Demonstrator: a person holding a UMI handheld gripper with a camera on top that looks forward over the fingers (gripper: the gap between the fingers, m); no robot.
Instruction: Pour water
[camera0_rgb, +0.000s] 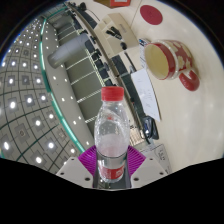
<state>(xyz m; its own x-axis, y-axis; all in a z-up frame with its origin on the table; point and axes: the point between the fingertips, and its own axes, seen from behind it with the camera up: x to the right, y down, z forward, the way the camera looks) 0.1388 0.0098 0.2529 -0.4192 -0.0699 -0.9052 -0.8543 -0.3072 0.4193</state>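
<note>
the fingers (111, 168) pinch a clear water bottle (111, 135) with a red cap, held above the desk (120, 45), and should carry it right, over the far red cup (166, 60), before tipping slowly.

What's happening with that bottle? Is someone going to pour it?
A hand-held claw is gripping a clear water bottle with a red cap, with both pink pads pressed on its sides. The bottle stands upright and its cap is still on, so nothing is being poured yet. Beyond it, on the white table, sits a red cup, which is probably where the water will go.
</note>
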